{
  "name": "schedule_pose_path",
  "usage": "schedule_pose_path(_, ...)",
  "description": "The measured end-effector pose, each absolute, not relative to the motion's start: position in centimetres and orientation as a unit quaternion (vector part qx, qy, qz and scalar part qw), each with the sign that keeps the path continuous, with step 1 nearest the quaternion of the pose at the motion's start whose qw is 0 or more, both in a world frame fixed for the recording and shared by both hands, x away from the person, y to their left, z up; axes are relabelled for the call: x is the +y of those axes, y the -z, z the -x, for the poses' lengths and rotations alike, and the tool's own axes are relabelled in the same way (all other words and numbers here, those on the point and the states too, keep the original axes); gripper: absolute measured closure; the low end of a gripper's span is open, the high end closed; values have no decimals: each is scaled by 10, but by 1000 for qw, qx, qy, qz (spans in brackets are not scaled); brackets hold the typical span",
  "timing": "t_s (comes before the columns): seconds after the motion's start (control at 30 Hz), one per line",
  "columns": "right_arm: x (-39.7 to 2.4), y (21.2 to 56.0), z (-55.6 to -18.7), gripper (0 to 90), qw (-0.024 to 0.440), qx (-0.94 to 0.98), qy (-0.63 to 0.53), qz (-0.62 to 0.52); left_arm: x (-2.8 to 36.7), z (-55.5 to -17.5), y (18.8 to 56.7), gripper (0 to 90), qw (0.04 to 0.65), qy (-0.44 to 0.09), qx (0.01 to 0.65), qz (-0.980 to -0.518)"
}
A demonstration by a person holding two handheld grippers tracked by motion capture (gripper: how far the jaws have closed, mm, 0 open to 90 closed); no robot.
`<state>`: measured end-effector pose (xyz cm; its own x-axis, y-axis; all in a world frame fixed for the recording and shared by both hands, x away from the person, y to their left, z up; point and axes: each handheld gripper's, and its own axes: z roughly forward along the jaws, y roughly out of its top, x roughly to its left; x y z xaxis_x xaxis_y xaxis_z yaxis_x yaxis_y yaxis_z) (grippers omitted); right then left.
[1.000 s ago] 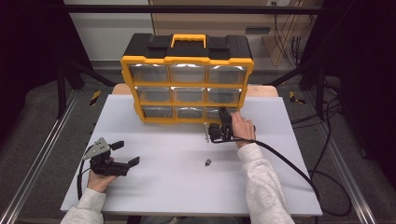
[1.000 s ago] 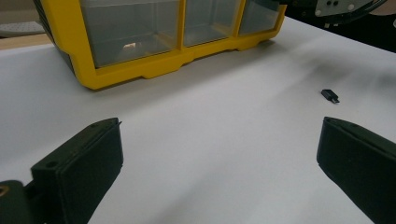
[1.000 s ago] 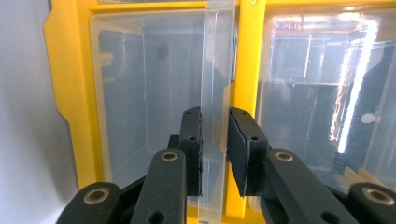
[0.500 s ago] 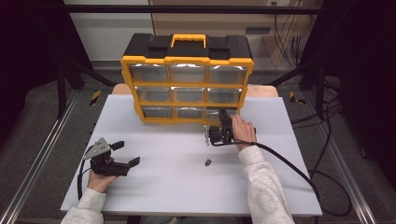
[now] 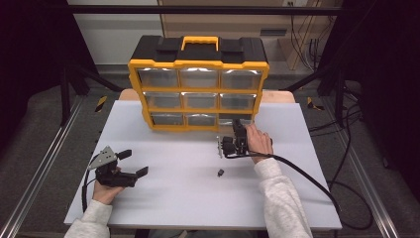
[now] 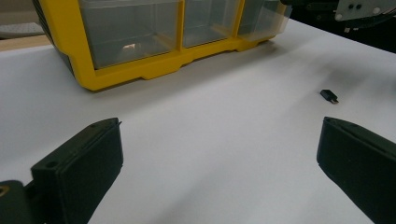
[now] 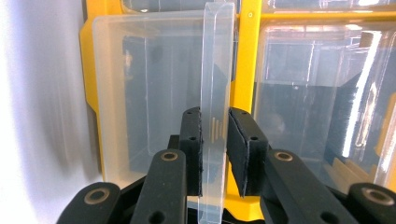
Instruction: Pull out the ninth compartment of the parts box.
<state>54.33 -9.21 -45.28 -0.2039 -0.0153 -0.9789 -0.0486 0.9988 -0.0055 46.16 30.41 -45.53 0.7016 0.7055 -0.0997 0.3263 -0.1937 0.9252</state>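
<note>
My right tool is closed on the clear pull tab of the bottom-right drawer, one black pad on each face of the tab; seen along the jaws, the tab stands on edge because the tool is rolled onto its side. In the high view the same tool meets the lower right corner of the yellow organizer, where that drawer sits at the end of the bottom row, its front standing slightly proud of the frame. My right hand wraps the tool's body, and its cable trails back across the white tabletop. A small black part lies loose on the tabletop, near the right tool and on my side of it. My left tool rests low over the front left of the tabletop, well apart from the organizer, jaws spread wide with nothing between them; its own camera looks across the bare surface toward the small black part.
</note>
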Motion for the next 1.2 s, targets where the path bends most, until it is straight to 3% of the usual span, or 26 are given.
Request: schedule_pose_path(1.2,-93,453,-525,763,628,778,-18,27,303,-461,455,0,534,-177,343,-752)
